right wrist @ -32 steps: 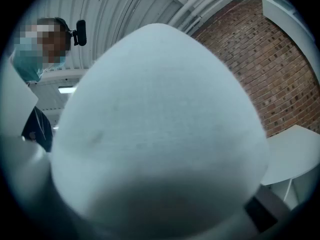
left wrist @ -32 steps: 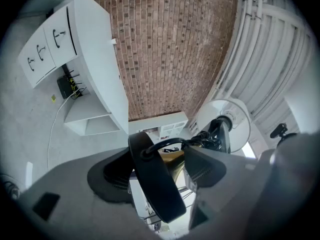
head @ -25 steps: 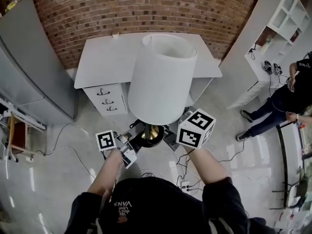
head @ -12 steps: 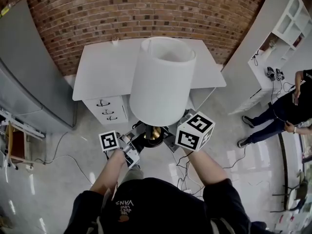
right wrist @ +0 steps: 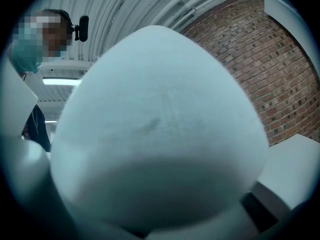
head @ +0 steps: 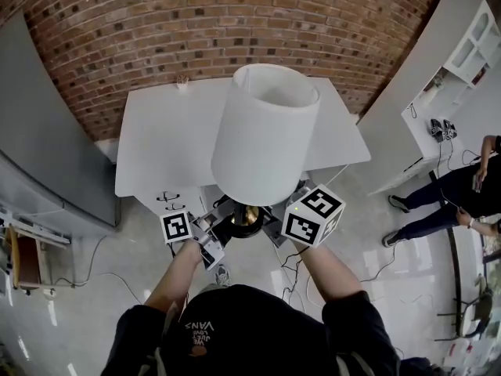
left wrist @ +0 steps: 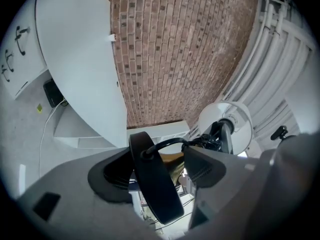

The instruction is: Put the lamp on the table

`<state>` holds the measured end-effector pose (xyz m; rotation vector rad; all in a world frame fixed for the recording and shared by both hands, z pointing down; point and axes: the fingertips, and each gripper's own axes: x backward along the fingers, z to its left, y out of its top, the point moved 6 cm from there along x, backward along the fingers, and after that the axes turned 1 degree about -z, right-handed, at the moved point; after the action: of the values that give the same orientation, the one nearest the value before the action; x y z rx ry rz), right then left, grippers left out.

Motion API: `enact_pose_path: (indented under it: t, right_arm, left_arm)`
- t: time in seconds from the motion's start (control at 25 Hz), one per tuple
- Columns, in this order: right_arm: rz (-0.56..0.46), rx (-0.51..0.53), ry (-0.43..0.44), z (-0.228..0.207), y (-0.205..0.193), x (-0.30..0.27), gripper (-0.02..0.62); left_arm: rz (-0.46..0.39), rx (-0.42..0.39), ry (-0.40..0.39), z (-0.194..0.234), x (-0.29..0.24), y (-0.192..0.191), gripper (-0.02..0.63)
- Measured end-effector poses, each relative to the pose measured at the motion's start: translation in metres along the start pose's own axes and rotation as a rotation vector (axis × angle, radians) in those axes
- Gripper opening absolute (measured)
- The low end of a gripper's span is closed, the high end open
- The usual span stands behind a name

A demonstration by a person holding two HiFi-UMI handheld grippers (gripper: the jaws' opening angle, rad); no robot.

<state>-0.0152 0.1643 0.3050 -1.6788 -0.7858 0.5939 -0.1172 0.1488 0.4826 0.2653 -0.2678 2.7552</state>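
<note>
The lamp has a tall white shade (head: 264, 135), a brass stem and a round black base (head: 241, 219). I hold it tilted in the air over the front edge of the white table (head: 164, 139). My left gripper (head: 213, 229) is shut on the black base disc (left wrist: 152, 184), whose rim stands between the pads. My right gripper (head: 275, 227) reaches in from the other side under the shade. In the right gripper view the shade (right wrist: 160, 134) fills the space between the jaws, which close against it; the pads are mostly hidden.
A brick wall (head: 235, 22) runs behind the table. Drawers (head: 168, 202) sit under its left part. A grey cabinet (head: 47, 147) stands at the left and a white shelf unit (head: 438, 61) at the right. A person (head: 454, 202) stands at the far right. Cables (head: 368, 265) lie on the floor.
The lamp and both grippers have moved forward toward the table. The shade now overlaps more of the tabletop. Both grips look unchanged.
</note>
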Motion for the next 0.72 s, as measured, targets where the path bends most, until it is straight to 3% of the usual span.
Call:
enact_pose_path:
  t: [0.4, 0.72]
  right_arm:
    - [-0.006, 0.004, -0.023, -0.047, 0.006, -0.051, 0.060]
    - [0.011, -0.025, 0.022, -0.110, 0.013, -0.080, 0.060]
  left_arm:
    - [0.005, 0.004, -0.010, 0.020, -0.027, 0.064, 0.311]
    - [-0.065, 0.002, 0.024, 0.042, -0.065, 0.102, 0.311]
